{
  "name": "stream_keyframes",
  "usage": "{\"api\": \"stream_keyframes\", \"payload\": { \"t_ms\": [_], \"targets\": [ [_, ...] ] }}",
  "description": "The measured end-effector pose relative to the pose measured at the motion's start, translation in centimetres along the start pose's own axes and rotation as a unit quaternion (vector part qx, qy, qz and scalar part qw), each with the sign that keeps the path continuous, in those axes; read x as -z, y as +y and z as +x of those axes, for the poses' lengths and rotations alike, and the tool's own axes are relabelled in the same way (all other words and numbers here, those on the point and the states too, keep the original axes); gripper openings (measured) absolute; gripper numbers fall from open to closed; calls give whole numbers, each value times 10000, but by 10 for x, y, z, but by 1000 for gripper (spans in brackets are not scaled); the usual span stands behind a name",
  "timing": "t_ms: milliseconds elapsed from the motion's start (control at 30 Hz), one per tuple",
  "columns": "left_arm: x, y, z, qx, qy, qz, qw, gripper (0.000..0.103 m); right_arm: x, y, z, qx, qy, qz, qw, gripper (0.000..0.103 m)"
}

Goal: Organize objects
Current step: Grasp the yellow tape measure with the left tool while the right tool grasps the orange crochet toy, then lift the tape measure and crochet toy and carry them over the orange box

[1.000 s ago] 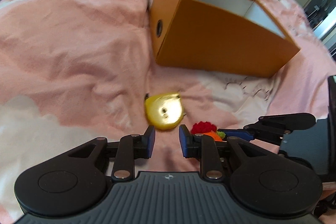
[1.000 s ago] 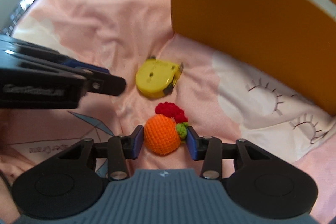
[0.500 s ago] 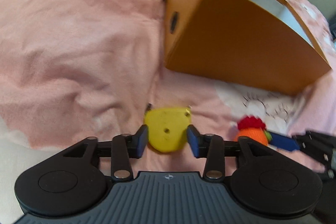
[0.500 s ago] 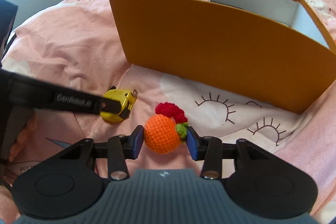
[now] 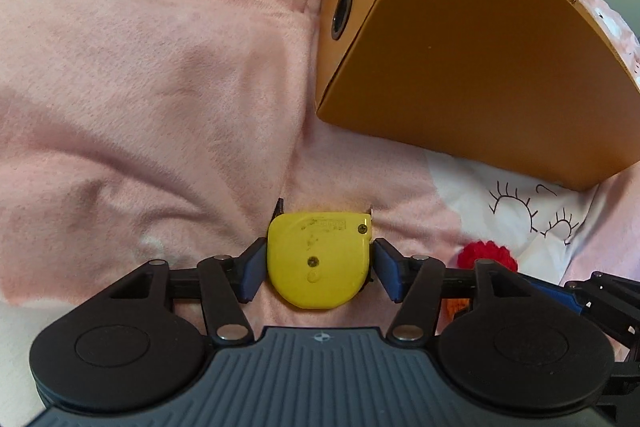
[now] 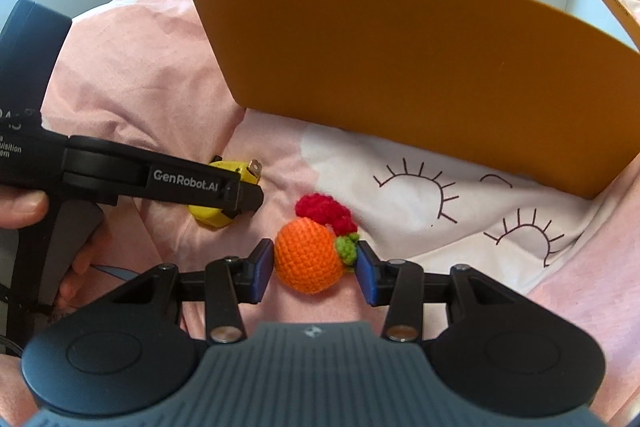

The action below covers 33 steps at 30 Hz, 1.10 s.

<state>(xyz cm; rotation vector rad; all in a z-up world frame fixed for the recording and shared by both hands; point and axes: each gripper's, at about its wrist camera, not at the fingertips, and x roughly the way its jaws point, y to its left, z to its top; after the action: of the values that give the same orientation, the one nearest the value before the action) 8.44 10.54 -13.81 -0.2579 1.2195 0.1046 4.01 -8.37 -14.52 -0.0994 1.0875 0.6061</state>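
While my left tongs (image 5: 318, 269) clamp the yellow tape measure (image 5: 319, 259), my right tongs (image 6: 315, 270) seemingly pinch the crocheted orange (image 6: 308, 256), box (image 6: 400, 67) ahead.

The left gripper's finger (image 6: 224, 189) hides most of the yellow tape measure (image 6: 210, 217), the orange box (image 6: 400, 67) is cut off at the right edge, and its contents cannot be made out.
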Motion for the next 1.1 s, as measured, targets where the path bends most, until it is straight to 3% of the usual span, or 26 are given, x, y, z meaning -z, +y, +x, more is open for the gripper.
{"api": "stream_keyframes", "payload": {
  "t_ms": [133,233,600,700,833,1100],
  "targets": [
    [0,1,3,92,2,6,10000,78,-1,-1,2,-27,29,28,10000,46],
    [-1,2,4,223,27,-27,9997,89,-2,-2,3,-31,48,24,10000,46],
    [0,4,1,230,2,8,9997,90,-6,-3,4,11,80,-45,10000,46],
    [0,4,-1,236,-37,18,9997,89,-6,-3,4,16,72,-50,10000,46],
    [2,8,-8,113,-142,-25,9998,61,-5,-2,2,40,-11,-94,9999,46],
    [7,12,-29,207,-334,114,9992,61,-7,-1,-8,60,-249,-171,9995,46]
  ]
}}
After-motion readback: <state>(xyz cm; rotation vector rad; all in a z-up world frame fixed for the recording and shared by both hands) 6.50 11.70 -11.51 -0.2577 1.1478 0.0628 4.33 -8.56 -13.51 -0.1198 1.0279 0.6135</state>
